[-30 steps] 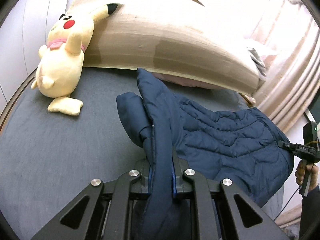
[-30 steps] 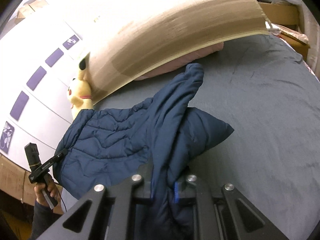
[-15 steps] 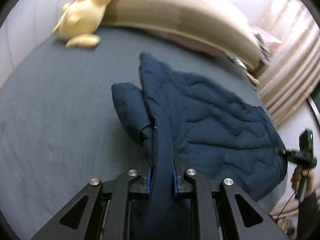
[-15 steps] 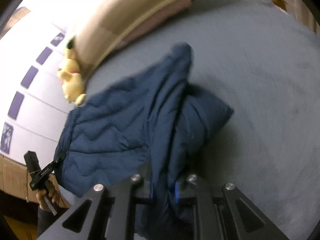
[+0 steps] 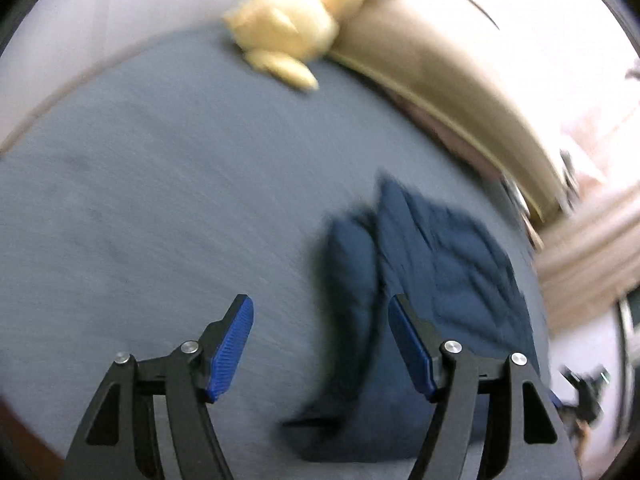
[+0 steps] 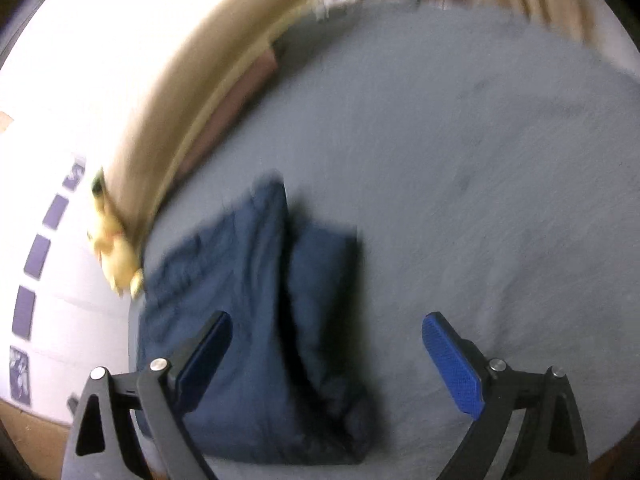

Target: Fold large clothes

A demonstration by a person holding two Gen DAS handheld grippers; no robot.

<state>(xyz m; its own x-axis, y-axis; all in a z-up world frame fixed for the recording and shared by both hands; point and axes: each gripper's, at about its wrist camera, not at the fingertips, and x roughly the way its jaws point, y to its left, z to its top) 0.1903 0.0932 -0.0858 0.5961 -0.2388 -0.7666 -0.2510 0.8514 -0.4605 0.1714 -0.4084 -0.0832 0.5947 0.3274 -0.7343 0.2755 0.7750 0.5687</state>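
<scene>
A navy quilted jacket [image 5: 432, 292] lies folded on the grey bed [image 5: 160, 208], a thick fold running along its middle. My left gripper [image 5: 320, 320] is open and empty, raised above the jacket's near edge. In the right wrist view the jacket [image 6: 256, 320] lies below my right gripper [image 6: 326, 334], which is open wide and empty. Both views are blurred by motion.
A yellow plush toy [image 5: 296, 20] leans at the beige headboard [image 5: 448, 76]; it also shows in the right wrist view [image 6: 116, 256]. A pink pillow [image 6: 240, 96] lies under the headboard [image 6: 192, 80]. Curtains [image 5: 592, 240] hang at the right. Grey sheet [image 6: 480, 168] spreads beside the jacket.
Both grippers have opened and let go of the jacket fold. The fold has dropped onto the bed. Both grippers have pulled back and up.
</scene>
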